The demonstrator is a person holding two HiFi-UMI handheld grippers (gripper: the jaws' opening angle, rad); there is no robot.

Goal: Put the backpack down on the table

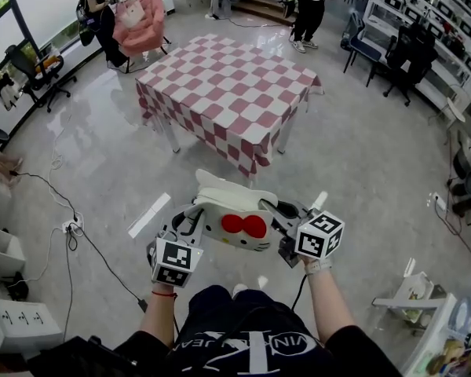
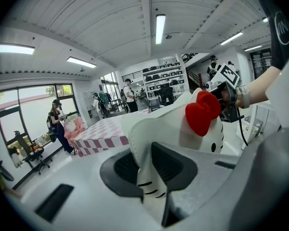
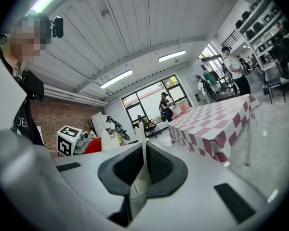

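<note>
A white cat-face backpack point(image 1: 234, 220) with a red bow hangs between my two grippers above the floor. The left gripper point(image 1: 190, 228) is shut on its left edge, and in the left gripper view the white fabric point(image 2: 149, 167) runs between the dark pads. The right gripper point(image 1: 286, 225) is shut on its right side. In the right gripper view a thin white edge of the backpack point(image 3: 143, 163) is pinched between the pads. The table point(image 1: 229, 93), under a pink-and-white checked cloth, stands ahead of me, a short way beyond the backpack. It also shows as the table point(image 2: 111, 133) and the table point(image 3: 214, 124).
A pink armchair point(image 1: 140, 20) and a person point(image 1: 102, 18) stand beyond the table's far left. Another person point(image 1: 308, 10) is behind it. Shelves and dark chairs point(image 1: 412, 49) line the right wall. A cable and a power strip point(image 1: 69, 226) lie on the floor at left.
</note>
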